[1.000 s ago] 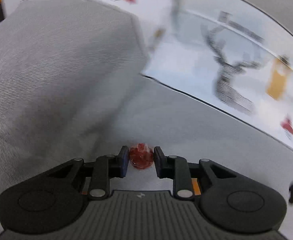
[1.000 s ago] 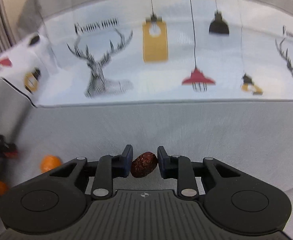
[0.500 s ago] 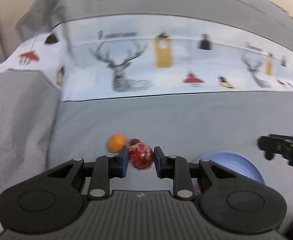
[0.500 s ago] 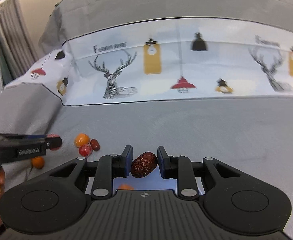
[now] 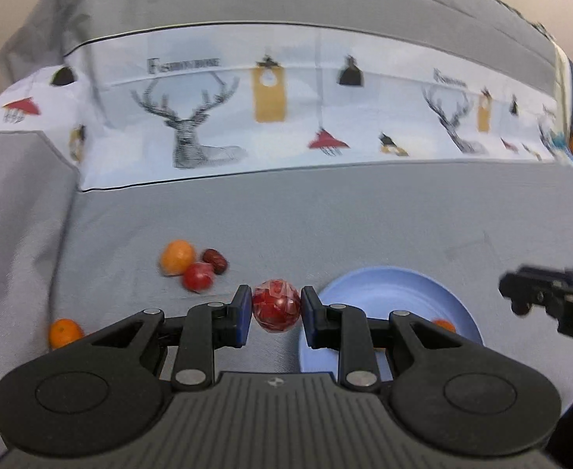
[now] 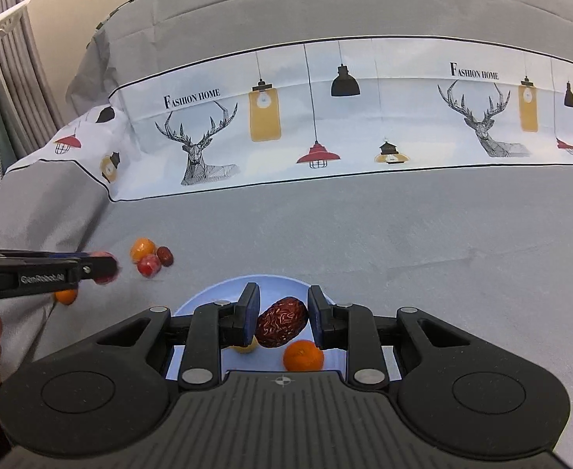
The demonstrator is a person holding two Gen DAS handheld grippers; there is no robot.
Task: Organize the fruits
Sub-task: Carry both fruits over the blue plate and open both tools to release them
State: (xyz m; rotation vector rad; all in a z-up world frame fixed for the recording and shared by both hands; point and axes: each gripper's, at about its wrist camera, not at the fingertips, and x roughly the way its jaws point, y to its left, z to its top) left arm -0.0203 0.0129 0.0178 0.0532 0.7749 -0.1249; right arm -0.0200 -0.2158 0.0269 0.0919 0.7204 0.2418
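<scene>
Transfer in progress: right gripper (image 6: 282, 322) fingers are clamping a wrinkled date (image 6: 282, 322) above the blue plate (image 6: 224, 291); left gripper (image 5: 274, 310) is gripping a red wrapped fruit (image 5: 276, 310), nearing the plate's left. Next: release over plate.

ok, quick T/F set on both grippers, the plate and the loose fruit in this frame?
1. The left gripper holds a wrinkled dark date. False: it holds a shiny red wrapped ball.
2. The right gripper is shut on a wrinkled date. True.
3. The blue plate is bare. False: an orange fruit lies in it.
4. Loose fruit cluster sits on the grey cloth, left of the plate. True.
</scene>
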